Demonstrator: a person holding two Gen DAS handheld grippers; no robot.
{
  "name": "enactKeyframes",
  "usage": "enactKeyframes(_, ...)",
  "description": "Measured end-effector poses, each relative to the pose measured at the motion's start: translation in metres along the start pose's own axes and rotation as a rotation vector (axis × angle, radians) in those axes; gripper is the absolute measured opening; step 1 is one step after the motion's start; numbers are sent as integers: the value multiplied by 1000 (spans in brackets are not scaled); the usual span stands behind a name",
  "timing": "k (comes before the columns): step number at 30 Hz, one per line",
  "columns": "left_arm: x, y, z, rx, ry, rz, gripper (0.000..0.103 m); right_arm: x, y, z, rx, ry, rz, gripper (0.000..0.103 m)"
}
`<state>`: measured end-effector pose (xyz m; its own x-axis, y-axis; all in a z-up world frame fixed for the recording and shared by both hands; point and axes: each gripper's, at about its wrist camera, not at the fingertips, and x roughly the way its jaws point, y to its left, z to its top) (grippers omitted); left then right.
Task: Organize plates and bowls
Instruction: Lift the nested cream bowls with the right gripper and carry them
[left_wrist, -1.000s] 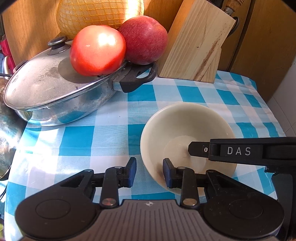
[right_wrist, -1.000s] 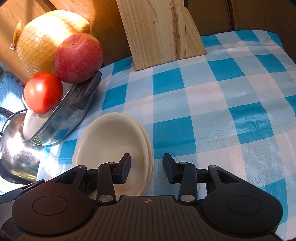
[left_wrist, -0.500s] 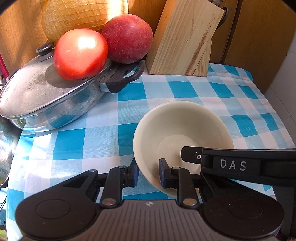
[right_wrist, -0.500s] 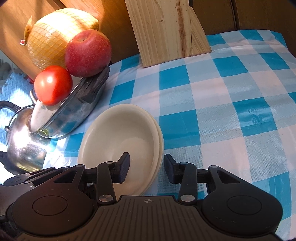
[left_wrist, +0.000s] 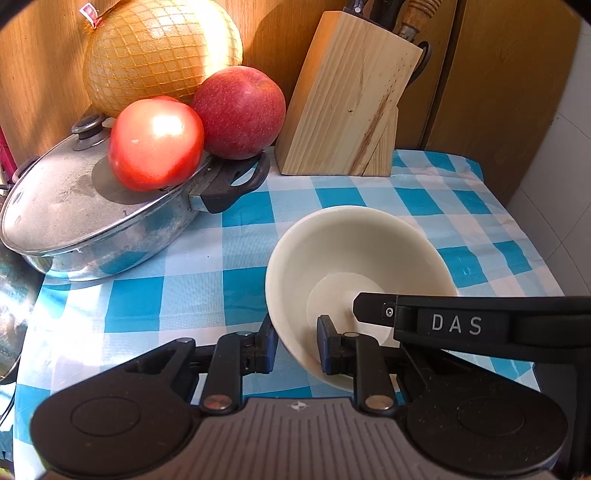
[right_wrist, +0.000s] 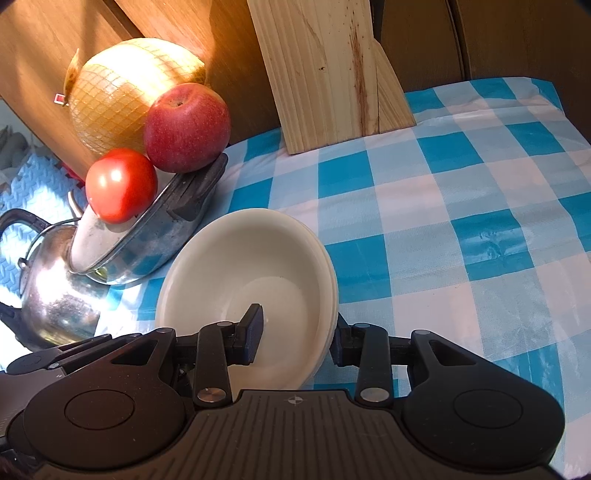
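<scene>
Since prev frame both jaws closed in. My left gripper (left_wrist: 293, 349) now pinches the bowl (left_wrist: 354, 273) rim at 12 o'clock; right gripper (right_wrist: 297, 341) clamps stacked bowls' (right_wrist: 251, 280) rim, on table (right_wrist: 480, 221). Lift next, prob.

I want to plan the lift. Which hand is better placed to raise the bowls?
Probably left: the left gripper has its jaws shut on one rim of the bowl. The right gripper spans the thicker stacked rims with less bite.
</scene>
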<state>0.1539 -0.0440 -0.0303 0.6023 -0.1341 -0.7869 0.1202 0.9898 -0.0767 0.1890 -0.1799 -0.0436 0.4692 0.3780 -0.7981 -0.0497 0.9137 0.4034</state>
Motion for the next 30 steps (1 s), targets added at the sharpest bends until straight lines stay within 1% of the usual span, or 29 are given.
enactKeyframes(8,-12,-2,0,-1,-28,-21,17,-13,3,2,2,-26,6,48)
enactKeyframes(30,-50,-7,1,16,-112,-68,17,-48,9,0,-2,-101,35,49)
